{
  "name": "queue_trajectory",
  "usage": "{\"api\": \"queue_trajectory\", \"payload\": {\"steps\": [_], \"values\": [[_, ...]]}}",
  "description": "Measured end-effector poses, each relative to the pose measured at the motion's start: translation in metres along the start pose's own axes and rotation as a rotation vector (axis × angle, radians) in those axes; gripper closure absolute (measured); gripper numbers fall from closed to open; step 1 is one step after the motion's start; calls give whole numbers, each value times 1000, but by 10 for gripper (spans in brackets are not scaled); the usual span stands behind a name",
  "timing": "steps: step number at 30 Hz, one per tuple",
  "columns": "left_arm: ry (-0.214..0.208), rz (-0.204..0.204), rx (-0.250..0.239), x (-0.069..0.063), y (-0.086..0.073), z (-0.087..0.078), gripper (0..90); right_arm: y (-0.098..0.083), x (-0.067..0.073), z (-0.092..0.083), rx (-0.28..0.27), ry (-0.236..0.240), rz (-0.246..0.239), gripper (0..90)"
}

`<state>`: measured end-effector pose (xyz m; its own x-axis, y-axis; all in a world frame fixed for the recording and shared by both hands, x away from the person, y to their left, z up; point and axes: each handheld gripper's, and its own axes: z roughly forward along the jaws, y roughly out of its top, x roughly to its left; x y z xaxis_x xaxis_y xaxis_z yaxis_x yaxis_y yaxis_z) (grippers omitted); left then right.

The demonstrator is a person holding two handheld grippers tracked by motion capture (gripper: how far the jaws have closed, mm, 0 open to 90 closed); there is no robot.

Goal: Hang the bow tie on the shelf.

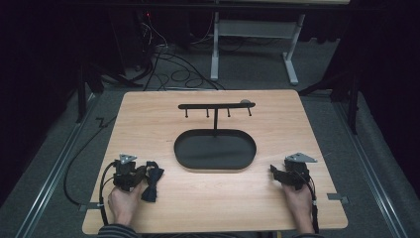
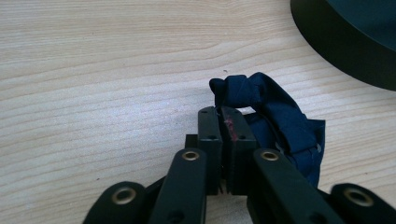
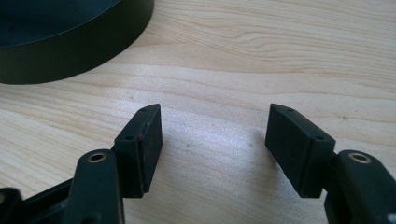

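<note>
- Here we see a wooden counter (image 1: 218,198) from above, with a person's two hands at its near edge, each holding a gripper.
- The task's thing is a dark navy bow tie (image 2: 275,116) of soft fabric; it lies on the counter at the near left, just in front of the left hand, near the black oval tray (image 1: 215,149) but apart from it.
- The left gripper (image 2: 223,122) has its jaws clenched nearly together, and they look pinched on a thin fold of the bow tie near its knot; the rest of the cloth bulges to one side of the jaws.
- The right gripper (image 3: 212,140) rests at the near right, jaws released and spread wide with bare wood between them.
- We judge the bow tie light, limp and not fragile; it will sag and swing when lifted, and smooth cloth may slip from a shallow pinch.
- The firm knot or the band beside it seems the surest hold, perhaps for hanging it on the hook rack (image 1: 216,105) standing in the tray.
</note>
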<state>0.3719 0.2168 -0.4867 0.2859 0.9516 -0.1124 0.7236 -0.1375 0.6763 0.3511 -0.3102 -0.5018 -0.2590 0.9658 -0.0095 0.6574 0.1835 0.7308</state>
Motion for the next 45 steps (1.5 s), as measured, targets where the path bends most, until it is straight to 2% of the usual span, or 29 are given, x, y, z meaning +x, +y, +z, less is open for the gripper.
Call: {"api": "queue_trajectory", "payload": {"steps": [8, 17, 35, 45], "values": [[-1, 18, -9, 0, -1, -2, 895, 0, 0, 0, 0, 0, 0, 381], [-12, 43, -55, -3, 0, -12, 898, 0, 0, 0, 0, 0, -1, 380], [-54, 130, -154, -22, 17, -46, 900, 0, 0, 0, 2, 3, -2, 377], [-95, 154, -202, -29, 26, -63, 900, 0, 0, 0, 2, 5, -5, 375]]}}
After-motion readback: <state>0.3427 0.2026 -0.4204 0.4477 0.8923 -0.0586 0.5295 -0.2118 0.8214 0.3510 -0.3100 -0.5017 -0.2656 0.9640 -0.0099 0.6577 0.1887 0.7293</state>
